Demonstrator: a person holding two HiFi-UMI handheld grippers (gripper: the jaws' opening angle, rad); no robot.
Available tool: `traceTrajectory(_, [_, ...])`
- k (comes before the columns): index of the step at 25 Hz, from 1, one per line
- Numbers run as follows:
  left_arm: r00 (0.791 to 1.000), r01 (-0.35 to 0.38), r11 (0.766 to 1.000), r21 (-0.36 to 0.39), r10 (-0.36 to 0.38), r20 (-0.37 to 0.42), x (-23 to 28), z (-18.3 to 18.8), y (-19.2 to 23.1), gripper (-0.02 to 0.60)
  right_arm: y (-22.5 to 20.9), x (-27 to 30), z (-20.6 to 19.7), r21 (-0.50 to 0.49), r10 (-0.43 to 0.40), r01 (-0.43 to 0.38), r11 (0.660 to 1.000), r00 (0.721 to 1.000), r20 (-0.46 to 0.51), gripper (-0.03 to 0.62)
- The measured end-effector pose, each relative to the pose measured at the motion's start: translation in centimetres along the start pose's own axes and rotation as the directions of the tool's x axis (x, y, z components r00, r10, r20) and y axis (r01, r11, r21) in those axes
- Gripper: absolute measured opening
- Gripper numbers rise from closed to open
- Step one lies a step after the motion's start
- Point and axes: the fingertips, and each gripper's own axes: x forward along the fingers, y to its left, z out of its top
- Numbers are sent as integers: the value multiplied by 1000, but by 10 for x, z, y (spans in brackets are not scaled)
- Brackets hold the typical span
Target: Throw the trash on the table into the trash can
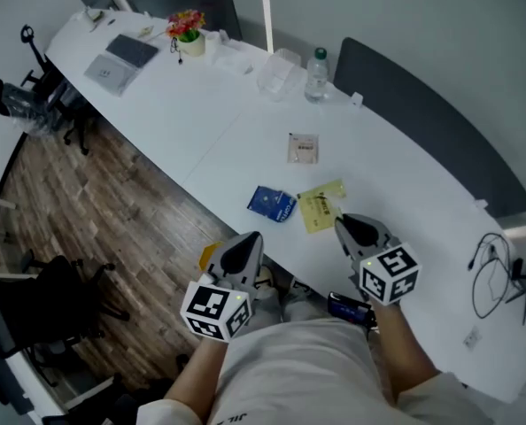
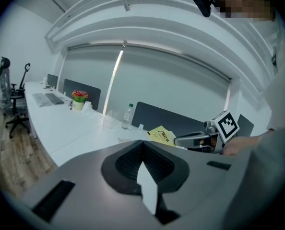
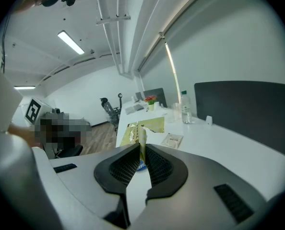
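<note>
Right gripper view: my right gripper (image 3: 141, 150) pinches the yellow wrapper (image 3: 143, 126) near the blue packet (image 1: 271, 203); left gripper (image 2: 142, 147) closed, empty; I should grip firmly and carry smoothly, since the pinch looks thin.

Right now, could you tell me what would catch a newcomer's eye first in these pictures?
The yellow wrapper pinched in the right gripper, near the front edge of the long white table, stands out first. Just left of it a blue packet lies on the table, with a small pale packet farther back. Toward the far end, a pot of red flowers adds another bright spot.
</note>
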Motion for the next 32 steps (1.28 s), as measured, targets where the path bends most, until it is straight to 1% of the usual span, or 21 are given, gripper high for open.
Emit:
traceTrajectory(3, [996,-89,995,-33,89,12,-24,-6,21,2,25,26,-3,-24,90,-91,996,995,-38,58])
traceTrajectory(6, [983,-179,982,-66,181,18,-53,-14,45,3,56,53,-4,-51,177,-181,982,982,-66,58])
traceTrajectory(8, [969,-242,966,-91,246,27,-75,-19,62,2,79,70,-4,-69,235,-241,968,968,-86,58])
traceTrajectory(11, [940,-330,935,-131,338,46,-111,-24,85,2,116,92,-3,-101,317,-328,939,941,-116,58])
traceTrajectory(14, [913,-390,905,-168,404,57,-143,-32,104,2,152,109,-4,-129,378,-397,909,914,-148,58])
traceTrajectory(18, [886,-437,877,-201,458,73,-175,-38,124,3,190,129,-1,-161,428,-455,876,887,-177,58])
traceTrajectory(22, [868,-461,859,-222,488,86,-201,-40,145,3,219,149,0,-183,449,-484,856,870,-204,58])
traceTrajectory(28, [851,-482,843,-241,516,103,-240,-43,180,3,256,178,7,-214,459,-502,838,861,-218,58])
traceTrajectory(32, [845,-488,838,-243,523,107,-259,-46,201,3,276,196,9,-235,460,-504,831,861,-217,58])
